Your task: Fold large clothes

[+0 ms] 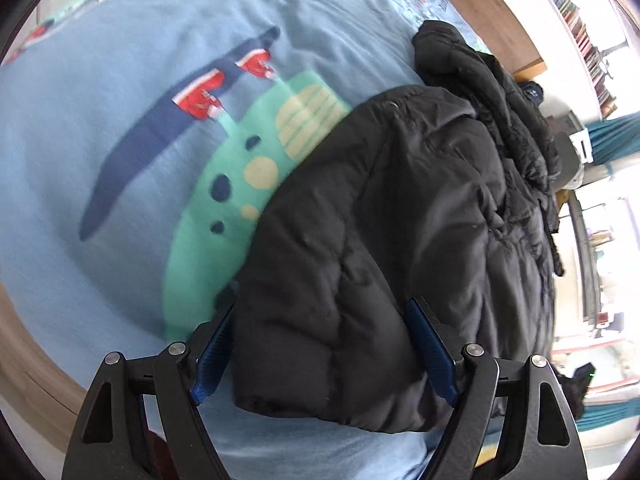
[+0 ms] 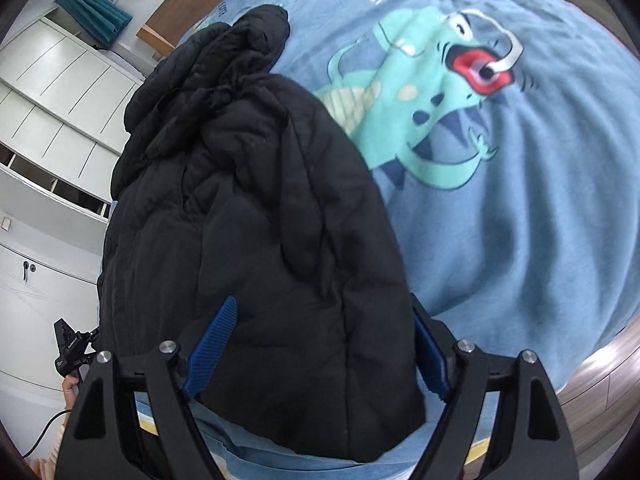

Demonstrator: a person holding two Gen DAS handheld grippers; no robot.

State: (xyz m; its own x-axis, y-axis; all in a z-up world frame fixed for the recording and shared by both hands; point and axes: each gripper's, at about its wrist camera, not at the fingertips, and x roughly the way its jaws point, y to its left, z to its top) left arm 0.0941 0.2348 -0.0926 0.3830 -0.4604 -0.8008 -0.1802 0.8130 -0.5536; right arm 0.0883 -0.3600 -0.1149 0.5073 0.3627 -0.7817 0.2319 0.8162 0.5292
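A: Nearest my left lens, the left gripper [image 1: 326,350] stands wide apart, blue pads [image 1: 430,350] either side of the jacket [image 1: 400,208] hem, gripping nothing that I can see.

B: And your right?

A: Same on the right gripper [image 2: 322,350]: fingers [image 2: 212,346] spread wide over the hem, not clamped on it. The near edge bulges between the pads in both views.

B: Where does the jacket lie?

A: Folded, black and puffy, on the blue bedspread [image 2: 520,220]; it runs away from my fingers, its crumpled far end near the wooden frame [image 1: 492,12]. A dinosaur print [image 2: 420,120] shows beside it.
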